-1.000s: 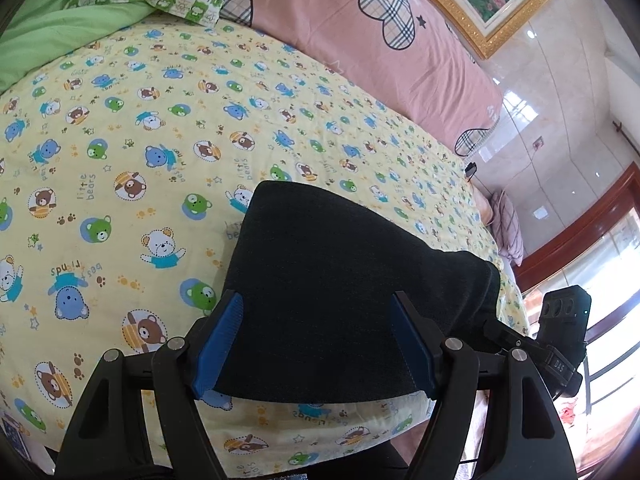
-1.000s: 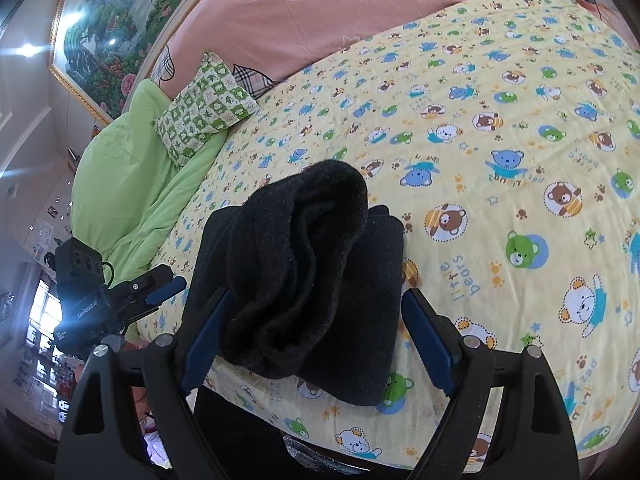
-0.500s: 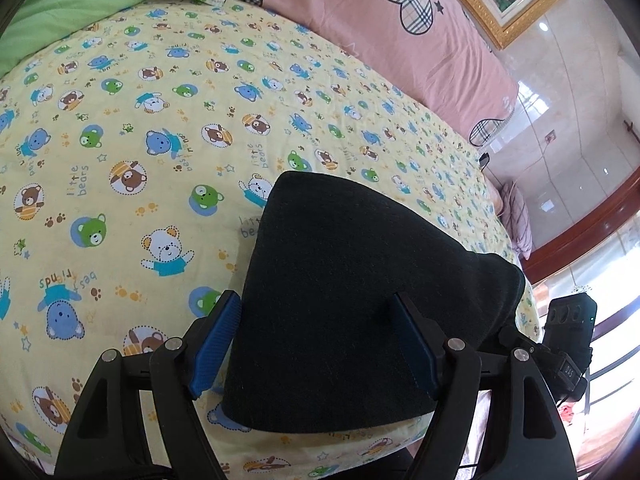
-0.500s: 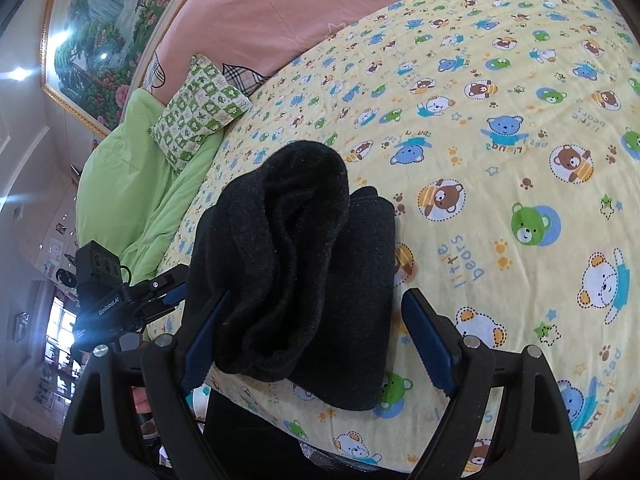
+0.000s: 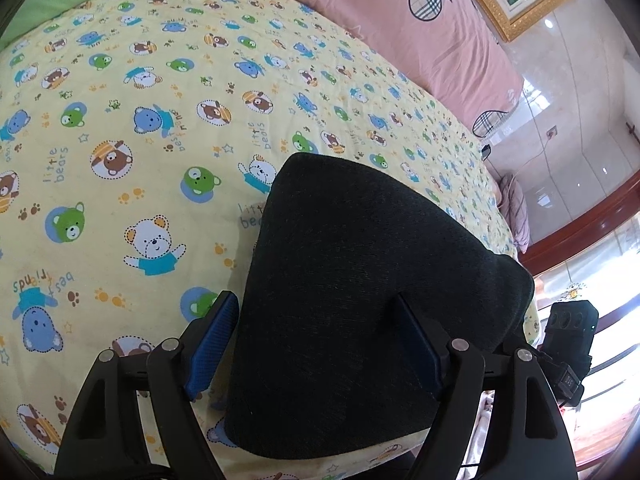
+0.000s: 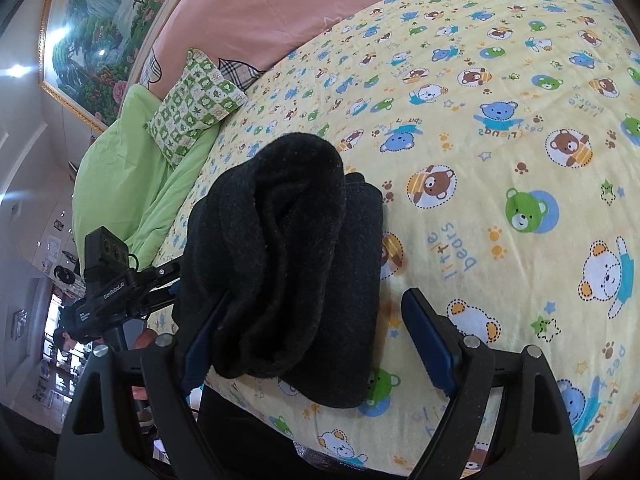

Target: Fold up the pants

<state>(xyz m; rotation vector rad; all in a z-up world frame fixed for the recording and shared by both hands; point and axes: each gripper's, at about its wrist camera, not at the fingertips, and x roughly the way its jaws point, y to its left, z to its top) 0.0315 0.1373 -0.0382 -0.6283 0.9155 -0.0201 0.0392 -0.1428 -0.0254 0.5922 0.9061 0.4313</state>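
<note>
The black pants [image 5: 352, 300] lie folded into a compact bundle near the front edge of the bed with the yellow bear-print sheet [image 5: 120, 128]. In the right wrist view the pants [image 6: 288, 272] show rolled layers at their end. My left gripper [image 5: 316, 340] is open, its blue-padded fingers straddling the near end of the bundle. My right gripper [image 6: 320, 336] is open too, with its left finger against the bundle's side and its right finger over bare sheet [image 6: 500, 160]. Each gripper shows at the edge of the other's view.
A long pink pillow [image 5: 420, 20] lies across the head of the bed. A green quilt [image 6: 132, 184] and a green checked cushion [image 6: 192, 104] lie at one side. A gold-framed painting [image 6: 96, 28] hangs on the wall. The bed edge runs just below the pants.
Both grippers have moved slightly closer over the bundle; the pants look larger in both views. Both grippers have stayed open and the pants have not changed shape.
</note>
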